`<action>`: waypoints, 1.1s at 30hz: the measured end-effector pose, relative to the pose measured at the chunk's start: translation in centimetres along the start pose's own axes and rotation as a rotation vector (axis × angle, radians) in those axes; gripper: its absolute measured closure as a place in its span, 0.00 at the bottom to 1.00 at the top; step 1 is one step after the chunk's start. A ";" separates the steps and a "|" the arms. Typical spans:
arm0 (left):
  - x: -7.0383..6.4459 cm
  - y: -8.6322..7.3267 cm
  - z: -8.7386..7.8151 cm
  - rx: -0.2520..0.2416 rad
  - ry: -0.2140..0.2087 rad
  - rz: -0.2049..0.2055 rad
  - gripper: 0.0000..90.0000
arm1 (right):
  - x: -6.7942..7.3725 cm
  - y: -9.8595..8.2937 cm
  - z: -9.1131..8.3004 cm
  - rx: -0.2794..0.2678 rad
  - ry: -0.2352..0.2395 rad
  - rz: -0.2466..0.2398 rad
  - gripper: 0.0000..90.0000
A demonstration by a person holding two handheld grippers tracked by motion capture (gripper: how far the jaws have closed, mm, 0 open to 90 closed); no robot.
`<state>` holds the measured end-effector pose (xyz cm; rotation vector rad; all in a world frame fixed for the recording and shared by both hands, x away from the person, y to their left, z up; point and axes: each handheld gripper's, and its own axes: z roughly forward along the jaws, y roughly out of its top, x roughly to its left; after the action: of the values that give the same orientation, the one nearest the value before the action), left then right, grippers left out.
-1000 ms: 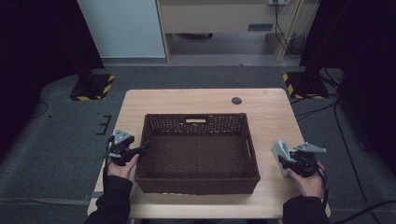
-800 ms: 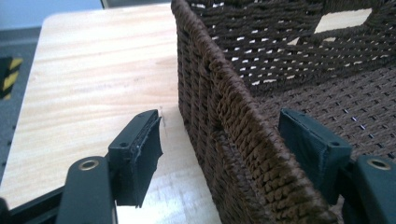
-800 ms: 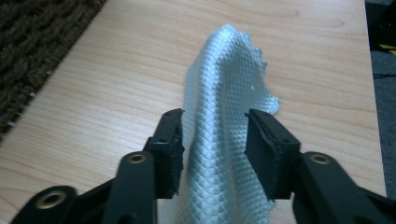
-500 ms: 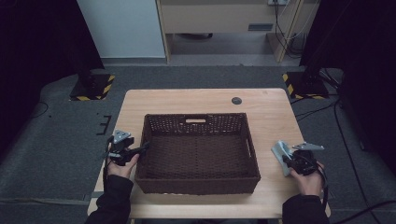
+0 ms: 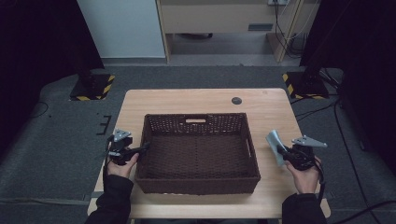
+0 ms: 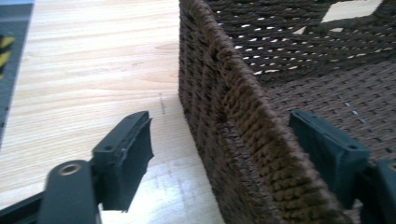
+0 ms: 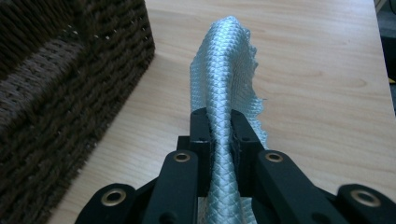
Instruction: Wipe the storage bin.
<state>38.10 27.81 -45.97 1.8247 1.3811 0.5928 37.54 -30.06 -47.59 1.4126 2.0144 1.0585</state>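
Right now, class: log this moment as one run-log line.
left tongs: open, straddling basket wall | right tongs: shut on cloth | cloth: outside basket, above table

There was one woven brown basket [image 5: 197,154], one pale blue cloth [image 5: 275,145], one small dark disc [image 5: 236,100] on one wooden table [image 5: 196,99], and two grippers.
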 end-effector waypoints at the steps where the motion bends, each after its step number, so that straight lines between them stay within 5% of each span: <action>1: 0.0 0.0 0.0 -0.003 0.019 0.001 0.19 | 0.0 0.1 0.0 -0.003 0.007 0.002 0.92; 3: 0.0 0.0 0.0 -0.001 -0.001 0.009 0.20 | 0.2 0.3 0.0 -0.010 0.012 0.007 0.92; 8: -0.3 0.2 -0.1 0.008 0.029 0.053 0.23 | 0.7 0.8 0.1 -0.032 0.020 -0.008 0.92; 20: 0.0 0.0 0.0 0.006 -0.074 -0.018 0.41 | 2.0 2.4 1.1 -0.082 0.038 -0.018 0.92; 33: 0.0 0.2 0.0 0.010 -0.144 -0.005 0.55 | 3.6 5.3 4.5 -0.112 0.073 -0.033 0.92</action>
<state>38.25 27.80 -45.86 1.8343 1.2938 0.4432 42.50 -24.33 -45.84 1.2973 1.9886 1.2047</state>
